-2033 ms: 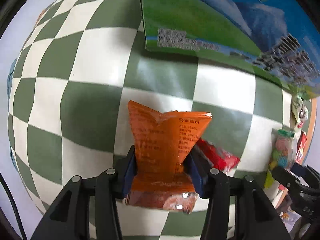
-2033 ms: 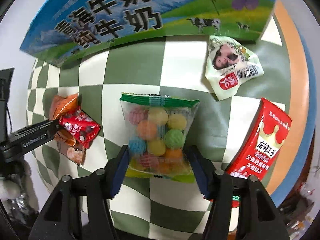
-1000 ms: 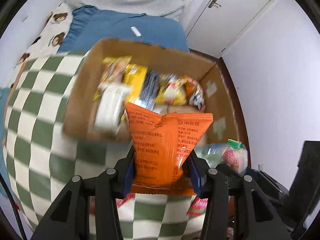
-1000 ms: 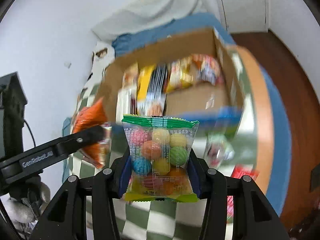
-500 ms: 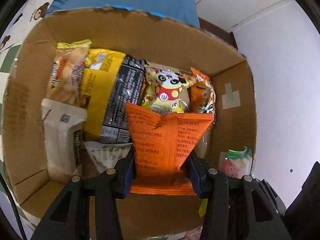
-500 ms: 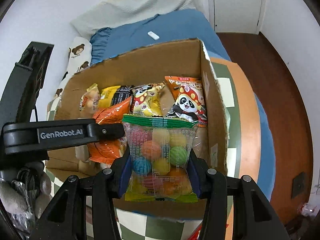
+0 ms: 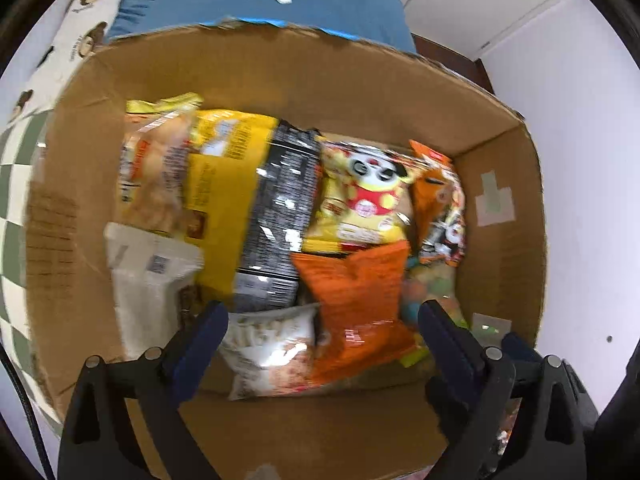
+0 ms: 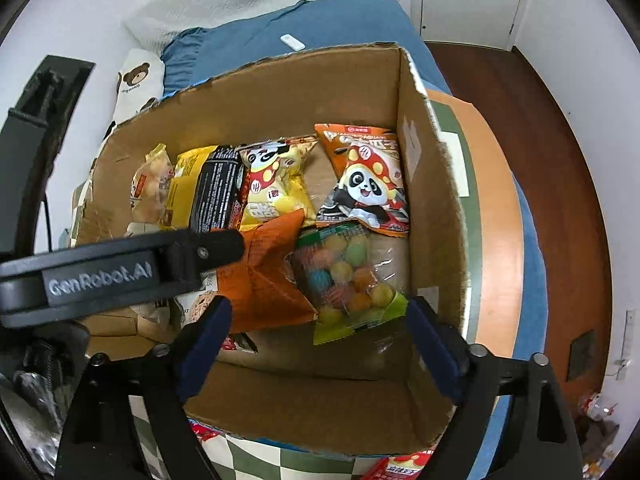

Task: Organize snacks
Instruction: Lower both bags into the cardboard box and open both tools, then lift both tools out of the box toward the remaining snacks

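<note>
A cardboard box (image 7: pixel 500 280) (image 8: pixel 432 216) holds several snack packs. The orange packet (image 7: pixel 360 312) (image 8: pixel 272 280) lies inside it, and the clear bag of coloured candy balls (image 8: pixel 344 276) (image 7: pixel 432 292) lies beside it on the right. My left gripper (image 7: pixel 322 328) is open above the box, its fingers apart on either side of the orange packet. My right gripper (image 8: pixel 316 328) is open above the box near the candy bag. The left gripper's arm (image 8: pixel 120 268) crosses the right wrist view.
The box stands on a green and white checked cloth (image 8: pixel 256 460). A red snack pack (image 8: pixel 400 468) lies on the cloth in front of the box. A blue bed (image 8: pixel 320 28) with a white remote (image 8: pixel 292 42) is behind. Wooden floor (image 8: pixel 560 160) at right.
Both grippers carried their packs up from the cloth to over the box. In the last half second both opened, and the orange packet and candy bag dropped into the box.
</note>
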Demonstrator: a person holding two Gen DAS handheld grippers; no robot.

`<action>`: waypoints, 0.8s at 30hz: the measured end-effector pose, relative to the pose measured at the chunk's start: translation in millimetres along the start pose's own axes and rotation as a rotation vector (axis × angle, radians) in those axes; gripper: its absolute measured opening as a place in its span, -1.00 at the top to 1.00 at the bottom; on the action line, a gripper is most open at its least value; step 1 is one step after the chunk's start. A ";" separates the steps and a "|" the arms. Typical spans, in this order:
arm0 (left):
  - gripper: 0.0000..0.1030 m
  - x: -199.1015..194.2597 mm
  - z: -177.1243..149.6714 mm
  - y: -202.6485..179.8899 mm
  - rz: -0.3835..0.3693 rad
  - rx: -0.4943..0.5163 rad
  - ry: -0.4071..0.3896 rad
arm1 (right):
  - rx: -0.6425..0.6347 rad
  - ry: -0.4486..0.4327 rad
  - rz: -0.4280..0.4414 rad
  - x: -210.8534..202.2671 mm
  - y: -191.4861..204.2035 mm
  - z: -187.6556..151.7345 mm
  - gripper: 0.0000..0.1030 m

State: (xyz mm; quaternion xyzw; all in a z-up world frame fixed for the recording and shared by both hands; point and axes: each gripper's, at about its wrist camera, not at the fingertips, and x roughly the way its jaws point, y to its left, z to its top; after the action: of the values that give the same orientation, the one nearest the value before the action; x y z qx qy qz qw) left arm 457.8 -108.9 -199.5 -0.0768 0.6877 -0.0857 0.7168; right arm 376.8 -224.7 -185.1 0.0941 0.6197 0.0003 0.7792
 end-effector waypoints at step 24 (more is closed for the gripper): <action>-0.89 -71.1 -87.7 47.7 0.225 0.095 -0.303 | -0.025 -0.125 -0.050 -30.1 15.9 -32.0 -0.91</action>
State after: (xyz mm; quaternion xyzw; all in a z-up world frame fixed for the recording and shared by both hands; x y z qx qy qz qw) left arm 368.2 -45.6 -144.9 0.0225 0.5716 -0.0246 0.8199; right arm 340.7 -207.9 -160.5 0.0685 0.5720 -0.0173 0.8172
